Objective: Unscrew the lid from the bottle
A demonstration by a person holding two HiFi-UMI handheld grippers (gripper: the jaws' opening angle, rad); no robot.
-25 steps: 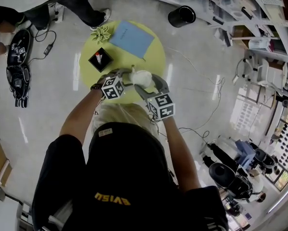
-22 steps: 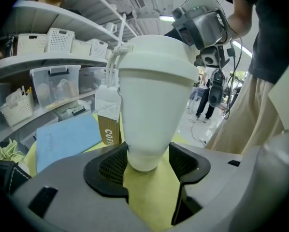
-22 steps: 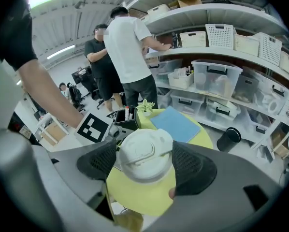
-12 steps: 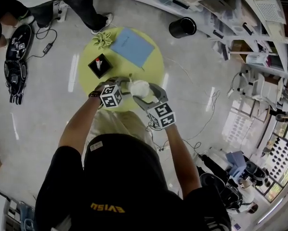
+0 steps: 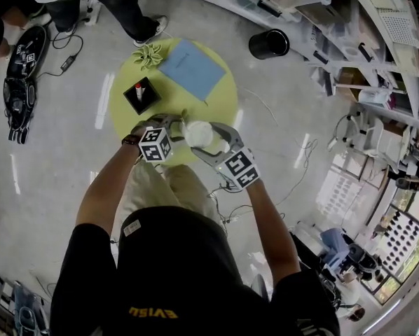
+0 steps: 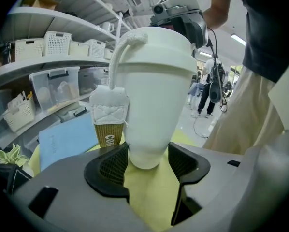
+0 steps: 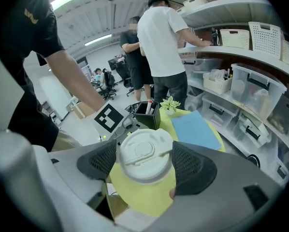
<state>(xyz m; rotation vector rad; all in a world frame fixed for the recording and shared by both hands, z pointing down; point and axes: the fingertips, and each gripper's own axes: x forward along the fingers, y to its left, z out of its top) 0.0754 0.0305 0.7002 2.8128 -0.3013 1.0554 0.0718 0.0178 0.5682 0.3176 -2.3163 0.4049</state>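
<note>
Head view, left gripper (image 5: 176, 127) and right gripper (image 5: 211, 144) hold the bottle (image 5: 197, 133) over the yellow table (image 5: 223, 96) as before, jaws hidden, left gripper view, half-spread jaws seemingly pinching the bottle's base, right gripper view, half-spread jaws clamping the lid (image 7: 144, 153), bottle body hidden.

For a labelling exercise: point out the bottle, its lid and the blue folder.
bottle (image 6: 151, 105), left gripper view, middle of white body.
lid (image 7: 144, 154), right gripper view, centre of its top.
blue folder (image 5: 190, 67), head view, middle of its cover.
</note>
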